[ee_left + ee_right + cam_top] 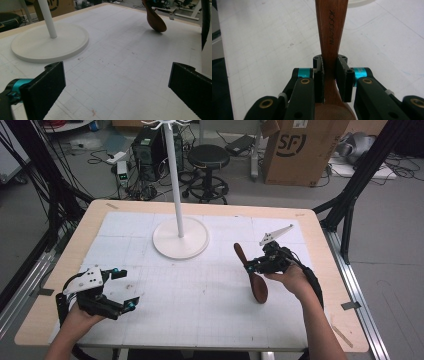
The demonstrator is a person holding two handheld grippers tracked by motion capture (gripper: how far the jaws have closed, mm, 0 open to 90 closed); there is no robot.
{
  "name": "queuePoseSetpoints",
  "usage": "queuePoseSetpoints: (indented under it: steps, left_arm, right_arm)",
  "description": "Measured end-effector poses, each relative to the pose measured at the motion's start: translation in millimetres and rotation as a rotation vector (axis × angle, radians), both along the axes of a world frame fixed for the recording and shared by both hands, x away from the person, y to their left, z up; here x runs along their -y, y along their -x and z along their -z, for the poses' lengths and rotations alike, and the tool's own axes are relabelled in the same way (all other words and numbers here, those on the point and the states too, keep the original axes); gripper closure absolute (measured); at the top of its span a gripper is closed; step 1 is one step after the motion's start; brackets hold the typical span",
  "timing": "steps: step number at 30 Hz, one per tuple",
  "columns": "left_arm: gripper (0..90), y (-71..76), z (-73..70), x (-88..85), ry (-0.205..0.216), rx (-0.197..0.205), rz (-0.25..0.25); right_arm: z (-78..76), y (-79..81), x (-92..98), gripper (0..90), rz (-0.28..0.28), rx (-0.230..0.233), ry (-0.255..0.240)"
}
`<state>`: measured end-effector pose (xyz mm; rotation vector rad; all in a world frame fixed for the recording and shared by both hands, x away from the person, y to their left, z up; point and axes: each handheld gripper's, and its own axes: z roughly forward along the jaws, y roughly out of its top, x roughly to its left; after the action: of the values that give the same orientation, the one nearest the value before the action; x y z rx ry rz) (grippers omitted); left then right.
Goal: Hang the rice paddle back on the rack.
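A brown wooden spoon hangs above the white mat at the right, bowl end low and toward me, handle end pointing away. My right gripper is shut on its neck. In the right gripper view both pads press the spoon just above the bowl, and the handle carries dark lettering. The left gripper rests at the table's front left, jaws wide open with nothing between them; its fingers frame bare mat. The left gripper view catches the spoon far off.
A white stand with a round base and a thin pole sits at the back middle of the gridded mat. The same base lies ahead of the left gripper. A black stool, cables and a cardboard box stand on the floor behind the table.
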<state>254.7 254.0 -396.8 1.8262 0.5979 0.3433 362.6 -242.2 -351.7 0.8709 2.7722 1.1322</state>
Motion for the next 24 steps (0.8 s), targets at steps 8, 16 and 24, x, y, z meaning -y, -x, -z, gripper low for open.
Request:
queuePoseSetpoints:
  steps: [8, 16, 24]
  left_arm:
    - [1.7, 0.1, -0.1, 0.2, 0.001, 0.001, 0.000]
    - [1.7, -0.3, 0.3, 0.7, 0.002, -0.002, -0.001]
    - [1.7, -0.9, 0.5, 0.4, 0.000, -0.004, 0.000]
  right_arm:
    - [-4.6, -1.7, 3.5, 78.3, -0.004, 0.002, -0.086]
    - [-8.2, -1.6, 3.5, 78.3, 0.005, 0.029, -0.114]
    - [-17.4, -2.2, 4.9, 78.3, 0.002, 0.047, -0.148]
